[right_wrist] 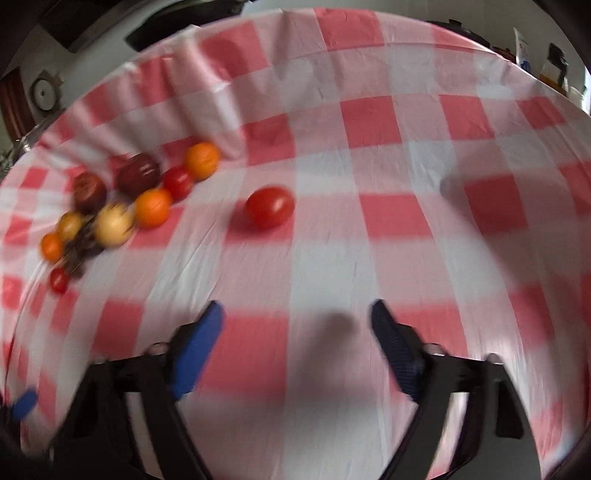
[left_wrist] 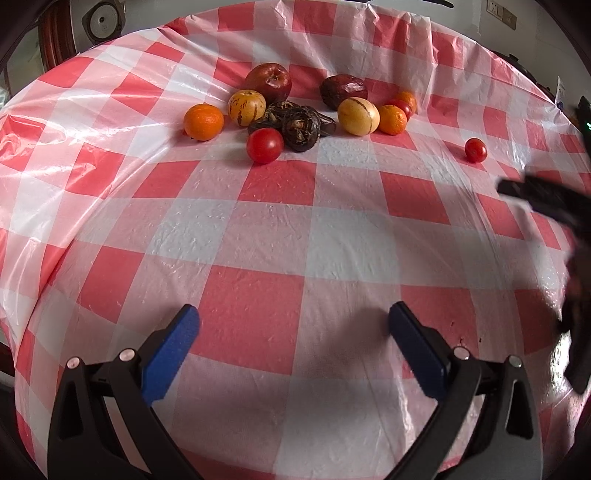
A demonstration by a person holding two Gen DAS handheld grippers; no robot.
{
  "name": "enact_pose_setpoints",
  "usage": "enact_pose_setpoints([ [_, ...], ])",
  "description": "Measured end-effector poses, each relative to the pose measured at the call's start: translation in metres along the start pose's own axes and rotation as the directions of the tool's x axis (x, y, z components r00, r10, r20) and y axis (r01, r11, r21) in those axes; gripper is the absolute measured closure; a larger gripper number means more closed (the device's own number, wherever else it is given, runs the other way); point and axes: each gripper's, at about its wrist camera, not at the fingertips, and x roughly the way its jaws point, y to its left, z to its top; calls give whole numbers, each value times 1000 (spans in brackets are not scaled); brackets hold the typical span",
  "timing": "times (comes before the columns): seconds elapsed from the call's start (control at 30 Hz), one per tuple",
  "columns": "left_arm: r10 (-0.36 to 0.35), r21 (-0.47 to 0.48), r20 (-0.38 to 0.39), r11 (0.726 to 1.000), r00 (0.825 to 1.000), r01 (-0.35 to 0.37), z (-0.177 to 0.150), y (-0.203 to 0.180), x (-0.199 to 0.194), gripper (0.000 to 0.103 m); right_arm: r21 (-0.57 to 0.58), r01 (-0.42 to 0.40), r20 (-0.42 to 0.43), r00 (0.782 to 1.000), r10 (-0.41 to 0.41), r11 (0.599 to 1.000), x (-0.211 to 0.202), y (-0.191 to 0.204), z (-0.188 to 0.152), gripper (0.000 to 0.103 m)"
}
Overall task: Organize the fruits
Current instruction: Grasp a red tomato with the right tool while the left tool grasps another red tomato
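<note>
A cluster of fruit lies at the far side of the red-and-white checked tablecloth (left_wrist: pixel 258 302): a red apple (left_wrist: pixel 268 82), a dark red fruit (left_wrist: pixel 343 91), two yellow striped melons (left_wrist: pixel 246 108) (left_wrist: pixel 358 116), oranges (left_wrist: pixel 204 122) (left_wrist: pixel 392 119), dark brown fruits (left_wrist: pixel 301 129) and a tomato (left_wrist: pixel 265 145). A lone tomato (left_wrist: pixel 475 149) lies apart to the right; it also shows in the blurred right wrist view (right_wrist: pixel 270 207). My left gripper (left_wrist: pixel 293 325) is open and empty above the cloth. My right gripper (right_wrist: pixel 297 317) is open and empty, short of the lone tomato.
The right gripper's black body (left_wrist: pixel 554 206) shows at the right edge of the left wrist view. The table's edge curves round at the back, with a wall, a socket (left_wrist: pixel 500 13) and dark furniture beyond. The cloth is wrinkled plastic.
</note>
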Motion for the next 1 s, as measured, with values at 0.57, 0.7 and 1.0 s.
enact_pose_setpoints([
  [0.57, -1, 2, -2, 1000, 1000, 1, 0, 0, -1, 1, -24, -116, 10, 993, 116, 993, 45, 11, 51, 57],
  [0.7, -23, 5, -21, 1000, 1000, 23, 3, 3, -1, 1, -18, -89, 12, 996, 90, 996, 45, 8, 50, 63],
  [1.0, 107, -30, 32, 994, 994, -106, 74, 23, 24, 12, -105, 12, 7, 1000, -12, 994, 49, 24, 46, 63],
])
